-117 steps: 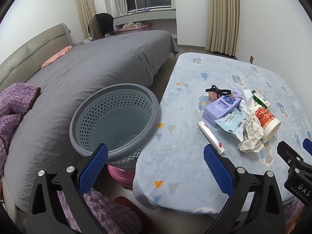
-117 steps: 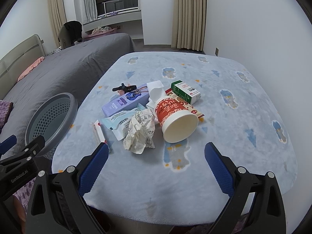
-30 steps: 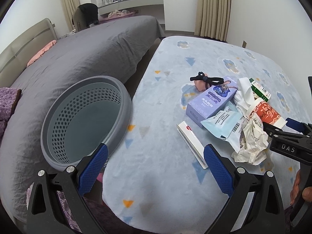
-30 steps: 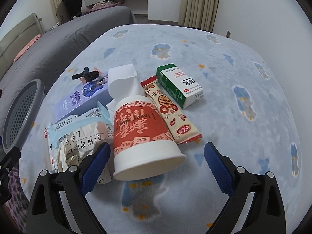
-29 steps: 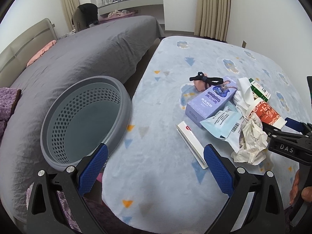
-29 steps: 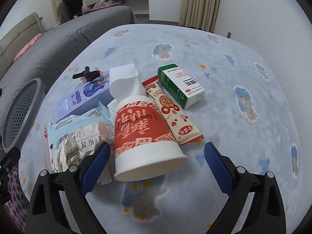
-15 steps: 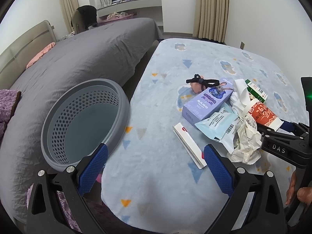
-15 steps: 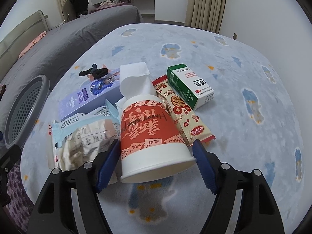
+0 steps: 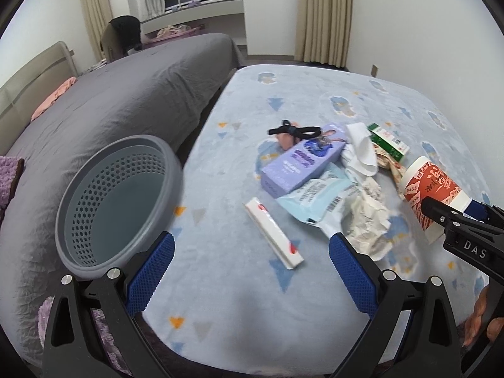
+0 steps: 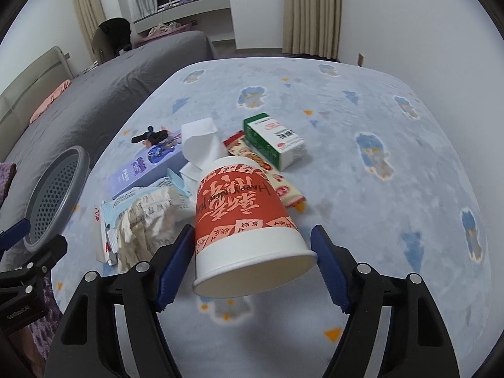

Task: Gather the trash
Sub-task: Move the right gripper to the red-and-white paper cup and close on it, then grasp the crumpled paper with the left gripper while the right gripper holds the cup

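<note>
A red and white paper cup (image 10: 239, 220) lies on its side, lifted off the blanket between the pads of my right gripper (image 10: 252, 264), which is shut on it; the cup also shows in the left wrist view (image 9: 431, 195). Other trash lies on the blue blanket: crumpled paper (image 10: 148, 220), a purple box (image 9: 299, 163), a blue wipes pack (image 9: 318, 198), a white tissue (image 10: 201, 148), a snack wrapper (image 10: 274, 179), a green and white carton (image 10: 274, 140) and a flat white packet (image 9: 274, 233). A grey perforated basket (image 9: 116, 198) stands left. My left gripper (image 9: 252, 271) is open and empty.
A grey bed (image 9: 126, 94) lies beyond the basket, left of the blue blanket (image 9: 315, 100). A black hair clip (image 9: 293, 130) lies behind the purple box. The wall is close on the right. A purple fluffy cloth (image 9: 9, 173) sits at the far left.
My right gripper has closed on the paper cup and raised it off the blanket. My left gripper has stayed open and drifted slightly back.
</note>
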Action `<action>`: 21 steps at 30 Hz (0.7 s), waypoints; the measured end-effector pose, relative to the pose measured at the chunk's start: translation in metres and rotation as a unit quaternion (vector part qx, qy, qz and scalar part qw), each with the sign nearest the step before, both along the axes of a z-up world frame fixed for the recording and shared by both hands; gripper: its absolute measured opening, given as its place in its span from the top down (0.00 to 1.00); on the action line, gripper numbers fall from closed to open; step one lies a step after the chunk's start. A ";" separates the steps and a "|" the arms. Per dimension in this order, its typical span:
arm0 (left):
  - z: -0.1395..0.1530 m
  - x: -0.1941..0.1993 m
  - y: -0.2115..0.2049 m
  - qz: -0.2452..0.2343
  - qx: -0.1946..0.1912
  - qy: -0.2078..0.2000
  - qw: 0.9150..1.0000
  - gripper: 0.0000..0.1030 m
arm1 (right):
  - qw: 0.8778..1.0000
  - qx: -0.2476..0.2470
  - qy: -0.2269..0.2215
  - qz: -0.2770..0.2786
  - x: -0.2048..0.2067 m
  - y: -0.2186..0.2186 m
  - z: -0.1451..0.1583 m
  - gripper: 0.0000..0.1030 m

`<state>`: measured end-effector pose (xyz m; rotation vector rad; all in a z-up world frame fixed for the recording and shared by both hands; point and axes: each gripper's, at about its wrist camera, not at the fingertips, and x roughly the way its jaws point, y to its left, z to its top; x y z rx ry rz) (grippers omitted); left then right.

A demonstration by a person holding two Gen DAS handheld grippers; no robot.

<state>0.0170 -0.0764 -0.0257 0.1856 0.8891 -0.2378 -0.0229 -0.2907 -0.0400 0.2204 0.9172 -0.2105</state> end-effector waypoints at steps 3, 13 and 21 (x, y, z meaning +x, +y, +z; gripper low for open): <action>-0.003 -0.005 -0.017 -0.023 -0.003 0.006 1.000 0.06 | 1.000 0.007 0.000 -0.019 -0.016 -0.014 -0.001 0.30; -0.024 -0.012 -0.069 -0.070 -0.009 0.022 0.997 0.06 | 0.997 0.037 -0.003 -0.074 -0.058 -0.056 -0.008 0.30; -0.042 -0.011 -0.095 -0.081 0.011 0.011 0.997 0.08 | 0.994 0.064 -0.008 -0.091 -0.073 -0.067 -0.015 0.30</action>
